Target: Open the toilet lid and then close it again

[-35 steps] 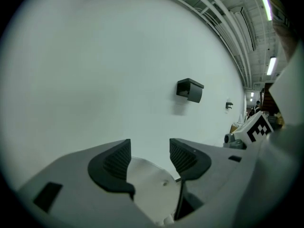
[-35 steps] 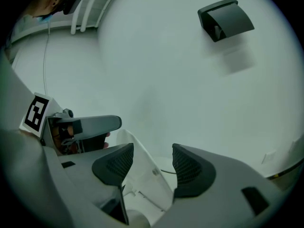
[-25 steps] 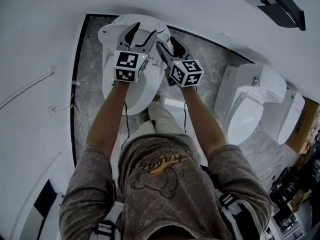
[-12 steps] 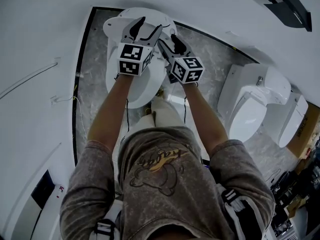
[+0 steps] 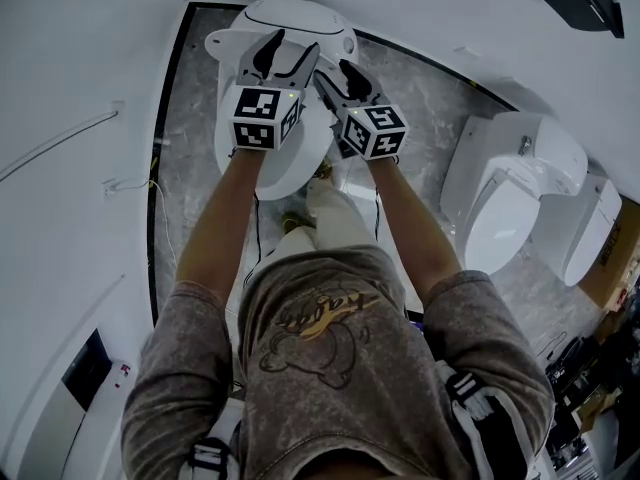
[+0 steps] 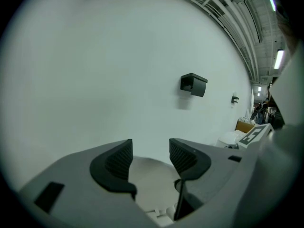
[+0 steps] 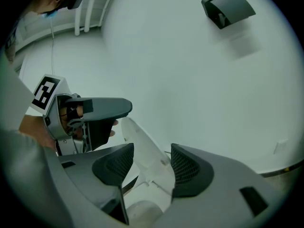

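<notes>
A white toilet stands against the wall at the top of the head view, its lid [image 5: 295, 18] raised and its bowl [image 5: 285, 173] below my hands. My left gripper [image 5: 290, 48] is open at the lid's upper edge, and the pale lid surface [image 6: 149, 175] shows between its jaws. Just to its right, my right gripper [image 5: 333, 73] is also open. The lid's thin edge [image 7: 142, 151] runs tilted through the gap between its jaws, and whether they touch it I cannot tell. The left gripper [image 7: 95, 113] also shows there, just beyond the lid.
Two more white toilets [image 5: 510, 188] [image 5: 585, 233] stand to the right on the grey marble floor [image 5: 420, 108]. A black box [image 6: 193, 84] is mounted high on the white wall. A thin cable [image 5: 60, 153] runs along the left wall. A cardboard box [image 5: 612, 258] sits far right.
Both grippers have stayed together at the lid and crept a little toward the wall. The lid's top now shows farther back, nearer the wall.
</notes>
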Available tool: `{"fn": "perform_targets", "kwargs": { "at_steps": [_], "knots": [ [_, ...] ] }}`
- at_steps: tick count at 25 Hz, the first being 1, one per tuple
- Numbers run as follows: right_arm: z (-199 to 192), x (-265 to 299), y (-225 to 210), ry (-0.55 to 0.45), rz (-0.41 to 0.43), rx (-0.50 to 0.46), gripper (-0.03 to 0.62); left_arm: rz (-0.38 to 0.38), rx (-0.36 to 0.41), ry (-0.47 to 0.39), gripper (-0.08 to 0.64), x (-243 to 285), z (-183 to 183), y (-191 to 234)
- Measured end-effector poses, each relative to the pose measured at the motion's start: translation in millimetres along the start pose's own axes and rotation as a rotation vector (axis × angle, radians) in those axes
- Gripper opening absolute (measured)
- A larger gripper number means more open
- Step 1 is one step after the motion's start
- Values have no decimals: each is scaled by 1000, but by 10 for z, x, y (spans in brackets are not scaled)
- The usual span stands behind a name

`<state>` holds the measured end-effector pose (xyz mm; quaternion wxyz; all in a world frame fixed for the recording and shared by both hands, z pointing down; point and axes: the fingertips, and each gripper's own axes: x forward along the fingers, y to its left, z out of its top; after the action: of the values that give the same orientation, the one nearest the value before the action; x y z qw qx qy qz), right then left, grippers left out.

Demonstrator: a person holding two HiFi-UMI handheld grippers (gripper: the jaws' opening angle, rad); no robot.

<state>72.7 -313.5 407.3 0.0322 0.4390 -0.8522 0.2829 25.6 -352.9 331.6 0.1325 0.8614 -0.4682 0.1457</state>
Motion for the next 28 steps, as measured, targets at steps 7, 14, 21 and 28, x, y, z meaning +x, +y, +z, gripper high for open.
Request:
{"fn": "perform_targets", "kwargs": {
  "at_steps": [7, 14, 21, 28],
  "knots": [
    [-290, -229, 267, -3, -27, -11, 253, 9, 2, -19, 245, -500, -185, -103],
    [-604, -490, 584, 6, -40, -40, 253, 20, -10, -48, 242, -1026, -453, -202],
    [-1070, -728, 1001, 65, -12, -65, 250, 25, -11, -59, 226, -1459, -775, -302],
    [-1248, -953, 1202, 26, -80, -67, 211, 48, -34, -27, 204, -1784, -1085, -360]
  ]
}}
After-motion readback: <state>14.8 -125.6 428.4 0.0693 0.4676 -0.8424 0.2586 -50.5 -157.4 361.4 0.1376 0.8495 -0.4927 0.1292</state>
